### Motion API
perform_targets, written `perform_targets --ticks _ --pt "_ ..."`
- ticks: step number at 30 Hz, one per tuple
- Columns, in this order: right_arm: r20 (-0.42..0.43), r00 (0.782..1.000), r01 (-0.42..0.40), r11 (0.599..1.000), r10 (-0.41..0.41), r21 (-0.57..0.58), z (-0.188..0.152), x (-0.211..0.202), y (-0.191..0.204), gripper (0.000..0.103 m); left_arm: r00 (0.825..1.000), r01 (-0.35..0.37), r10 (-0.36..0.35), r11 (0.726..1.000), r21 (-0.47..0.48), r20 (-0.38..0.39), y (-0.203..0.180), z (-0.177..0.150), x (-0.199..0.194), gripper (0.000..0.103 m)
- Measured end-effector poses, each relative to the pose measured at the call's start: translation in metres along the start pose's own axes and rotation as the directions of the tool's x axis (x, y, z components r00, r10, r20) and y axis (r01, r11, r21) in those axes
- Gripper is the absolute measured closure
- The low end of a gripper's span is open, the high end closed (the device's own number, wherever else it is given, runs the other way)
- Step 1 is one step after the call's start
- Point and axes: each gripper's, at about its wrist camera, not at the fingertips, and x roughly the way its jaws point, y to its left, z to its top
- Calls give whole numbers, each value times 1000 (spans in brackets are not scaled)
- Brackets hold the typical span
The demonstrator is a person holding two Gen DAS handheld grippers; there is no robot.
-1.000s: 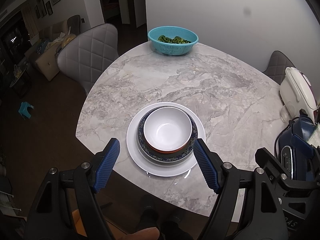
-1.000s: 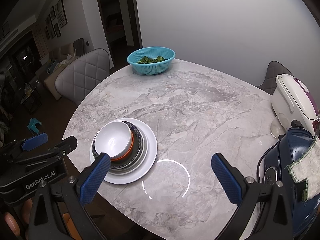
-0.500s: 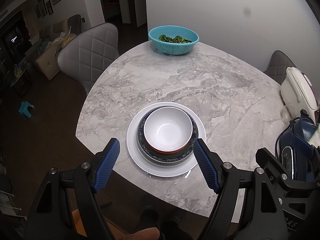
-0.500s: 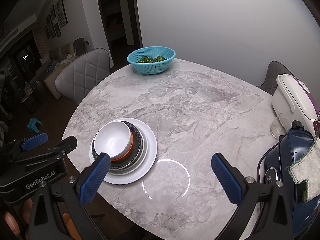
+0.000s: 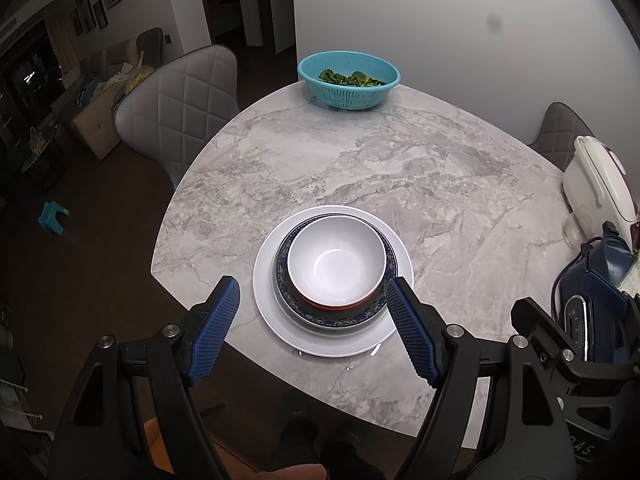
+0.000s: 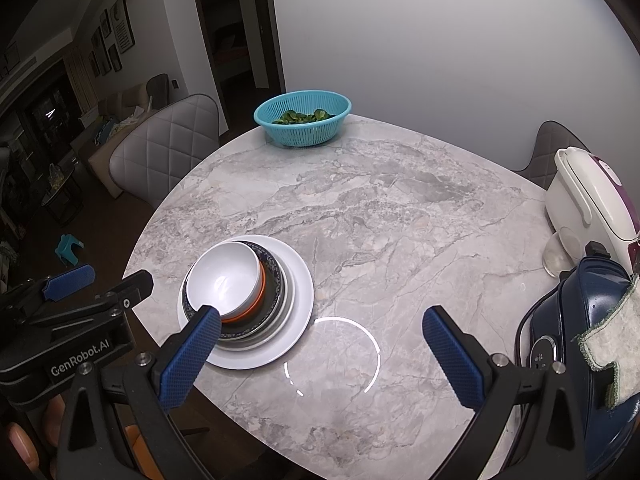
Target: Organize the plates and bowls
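Hovering above the marble table [image 5: 360,168], I held my left gripper [image 5: 312,308] wide open and empty, its blue pads flanking the stack: a white bowl [image 5: 336,264] nested in a blue-rimmed plate [image 5: 340,318] on a white plate [image 5: 344,342]. My right gripper [image 6: 320,340] gaped empty over bare tabletop just beside it.

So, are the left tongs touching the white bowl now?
Apart. In the left wrist view the open left tongs flank the white bowl, with plate rim visible between.
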Motion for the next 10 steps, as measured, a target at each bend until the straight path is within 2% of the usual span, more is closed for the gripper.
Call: perform_targets --ticks 10 --pt "-3 1000 -2 1000 2 2 1 1 -1 0 1000 18 -18 1000 5 21 2 5 5 27"
